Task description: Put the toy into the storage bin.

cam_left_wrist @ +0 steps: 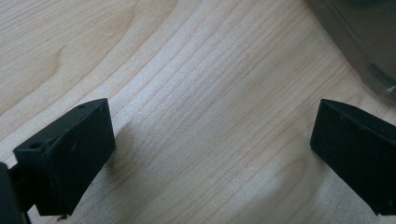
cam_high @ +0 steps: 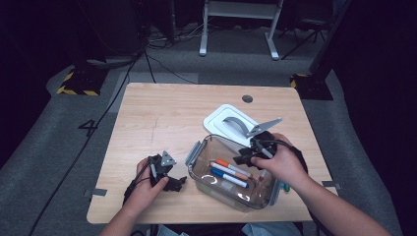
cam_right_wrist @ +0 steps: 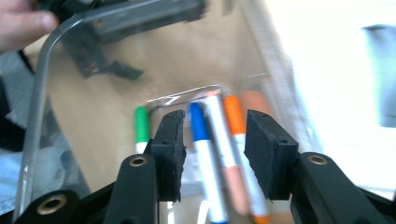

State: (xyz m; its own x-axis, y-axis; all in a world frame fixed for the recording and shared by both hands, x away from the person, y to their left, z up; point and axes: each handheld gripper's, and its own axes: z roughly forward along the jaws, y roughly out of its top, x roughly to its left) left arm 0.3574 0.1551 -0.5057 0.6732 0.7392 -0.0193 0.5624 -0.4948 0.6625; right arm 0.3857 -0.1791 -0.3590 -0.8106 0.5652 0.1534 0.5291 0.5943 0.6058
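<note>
A clear plastic container (cam_high: 219, 189) with grey latches sits at the front right of the wooden table (cam_high: 162, 113). Inside it lie several markers, among them a blue one (cam_high: 228, 178) and an orange one (cam_high: 231, 167). My right gripper (cam_high: 248, 156) hovers over the container's far right side, open, with nothing pressed between its pads. In the right gripper view the blue marker (cam_right_wrist: 200, 126) and the orange marker (cam_right_wrist: 233, 119) show below the right gripper (cam_right_wrist: 212, 149). My left gripper (cam_high: 174, 183) rests low on the table left of the container, open and empty, with bare wood under the left gripper (cam_left_wrist: 210, 154).
The container's white lid (cam_high: 219, 120) with a grey handle lies behind the container. A green marker (cam_high: 284, 187) lies on the table by the container's right side, and the green marker (cam_right_wrist: 140, 125) appears left of the jaws. A round cable hole (cam_high: 247, 99) is near the far edge.
</note>
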